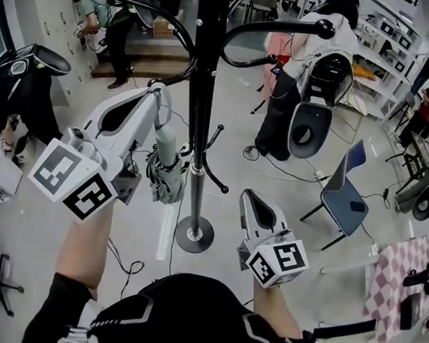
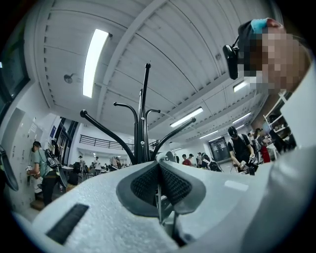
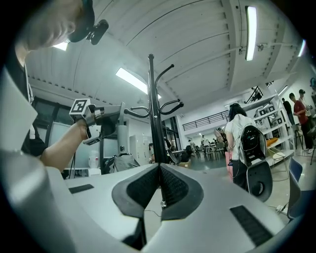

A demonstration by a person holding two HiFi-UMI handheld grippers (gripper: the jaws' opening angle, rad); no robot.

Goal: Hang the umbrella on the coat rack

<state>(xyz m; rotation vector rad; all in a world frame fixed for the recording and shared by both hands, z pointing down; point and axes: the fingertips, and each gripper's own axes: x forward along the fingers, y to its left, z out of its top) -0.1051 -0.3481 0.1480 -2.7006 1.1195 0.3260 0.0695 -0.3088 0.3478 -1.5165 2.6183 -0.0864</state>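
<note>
Right now I'm in the carry-to-hook step. My left claw (image 1: pixel 161 102) is clenched, apparently on a thin loop at the top of the umbrella (image 1: pixel 166 179), which dangles folded just beside the coat rack (image 1: pixel 204 90) pole, at its 9 o'clock in the head view. My right claw (image 1: pixel 254 199) is clenched on nothing, low at the pole's 5 o'clock. Next, I judge, the loop needs lifting over a hook tip before the left claw lets go. The curved arm (image 1: pixel 184 43) at 11 o'clock sits close above my left claw, so room there is tight. Around the base (image 1: pixel 194 235) I have open floor, with a chair (image 1: pixel 347 190) well apart at 3 o'clock.
</note>
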